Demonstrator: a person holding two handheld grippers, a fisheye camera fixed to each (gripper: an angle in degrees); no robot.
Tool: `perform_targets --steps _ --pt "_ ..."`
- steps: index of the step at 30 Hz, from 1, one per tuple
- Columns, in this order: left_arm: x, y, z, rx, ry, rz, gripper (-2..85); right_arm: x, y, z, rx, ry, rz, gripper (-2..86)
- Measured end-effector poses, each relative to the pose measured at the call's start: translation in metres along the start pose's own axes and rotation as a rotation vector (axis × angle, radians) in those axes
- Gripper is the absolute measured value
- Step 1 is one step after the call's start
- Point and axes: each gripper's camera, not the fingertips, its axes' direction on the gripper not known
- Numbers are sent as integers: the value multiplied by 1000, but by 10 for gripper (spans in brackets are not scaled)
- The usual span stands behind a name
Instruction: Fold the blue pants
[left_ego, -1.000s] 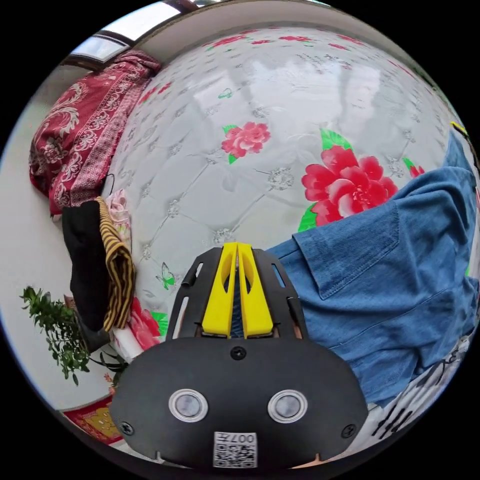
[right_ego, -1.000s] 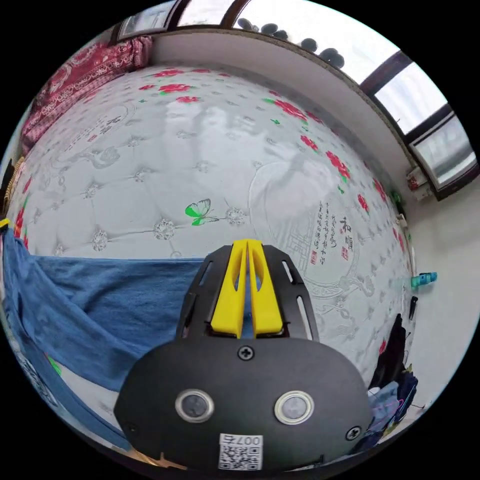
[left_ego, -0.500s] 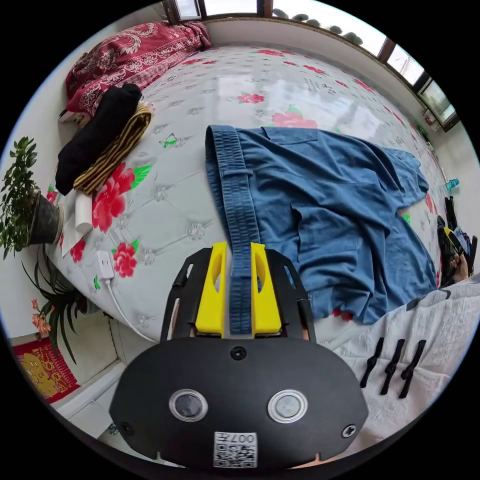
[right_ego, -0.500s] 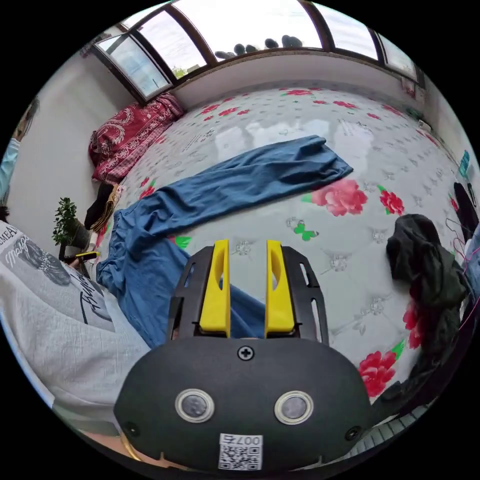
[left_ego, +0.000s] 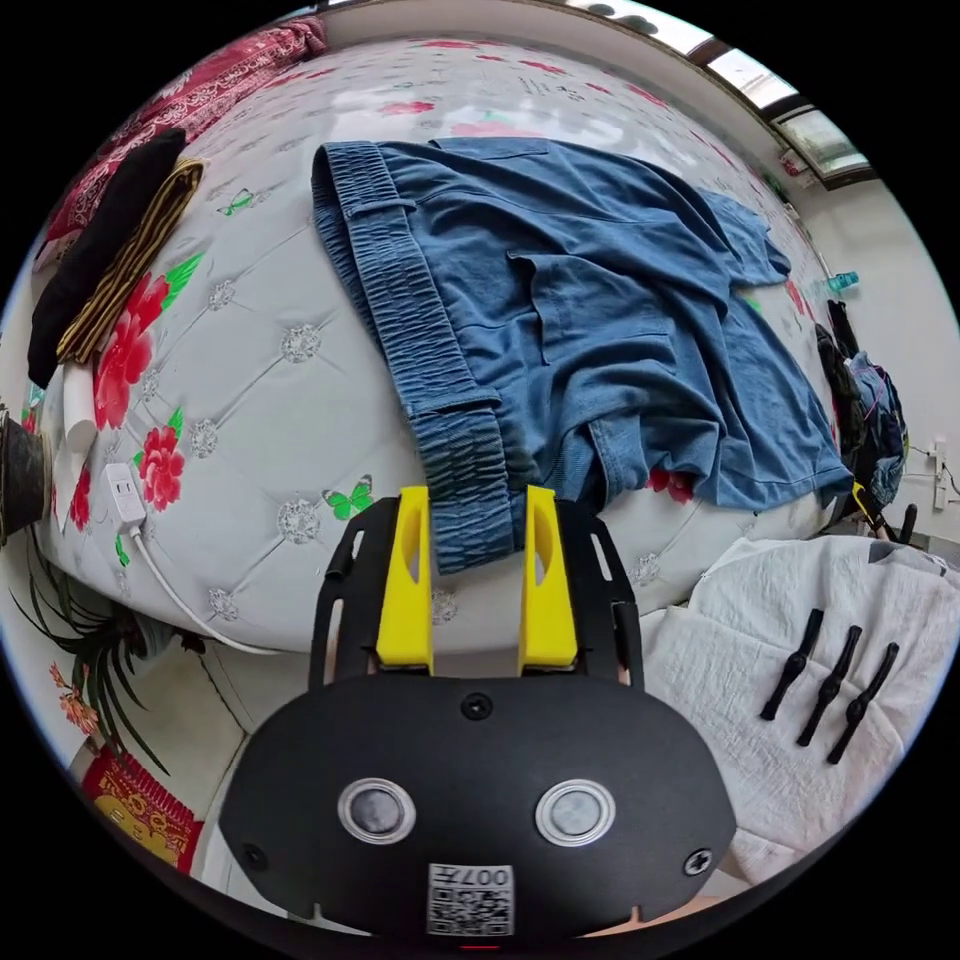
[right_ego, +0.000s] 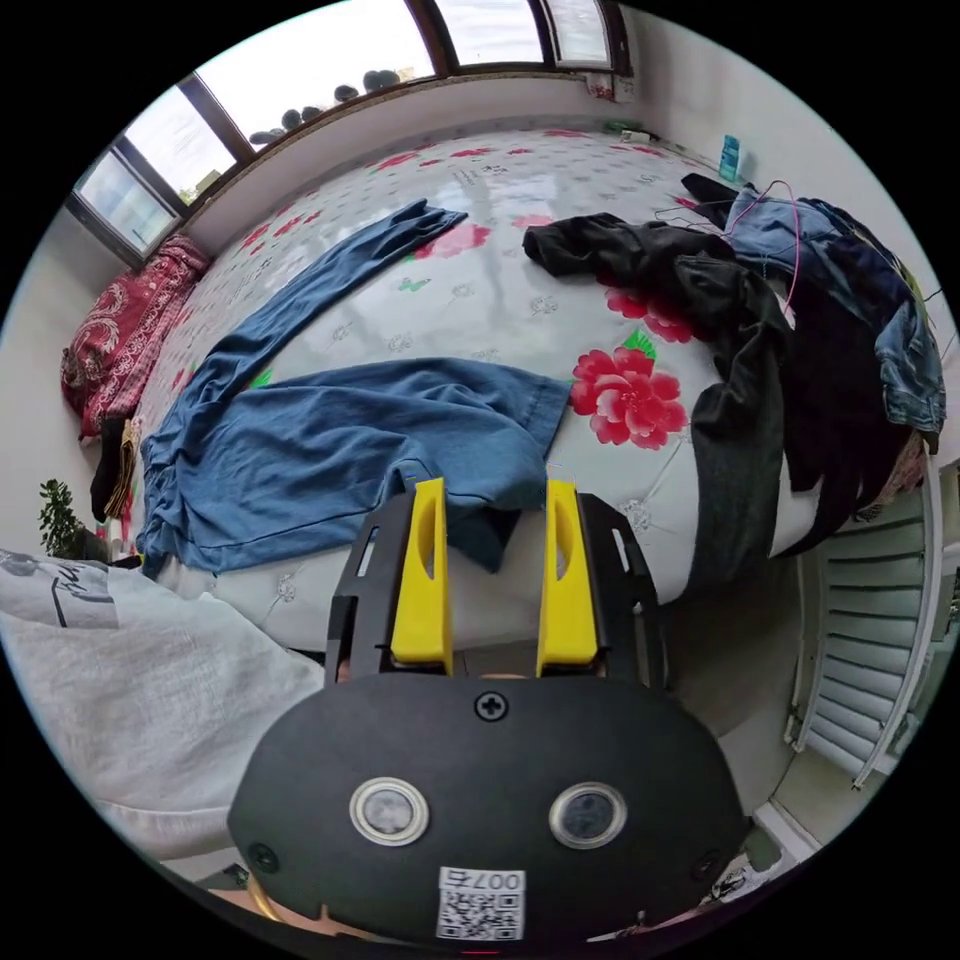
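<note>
- Blue pants: soft denim-like cloth with a ribbed elastic waistband, spread rumpled on the bed, a quilted, glossy floral cover.
- Left gripper: jaws apart, gripping nothing.
- Right gripper: likewise.

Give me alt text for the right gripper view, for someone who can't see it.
Blue pants lie spread on a flowered white mattress, one leg stretched away, the nearer leg's hem just beyond the open yellow jaws of the right gripper. Dark clothes are heaped at the right, with a person's white shirt at lower left.
</note>
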Motion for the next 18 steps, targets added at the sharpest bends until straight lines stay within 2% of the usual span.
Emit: perform_targets --steps 1,3,6,13,18 --pt "-1 -1 1 1 -5 4 107 3 0 1 0 -2 9 126" --pt "-3 4 -9 58 -79 10 35 13 0 6 -5 -9 30 127" --pt "-11 15 -29 153 -13 14 -1 17 -3 9 4 -13 14 126" --pt "-25 40 -46 268 35 -35 -9 12 -19 32 -28 -213 -41 109" --pt "-43 47 -65 356 78 -74 -10 16 -40 57 -73 -294 -21 51"
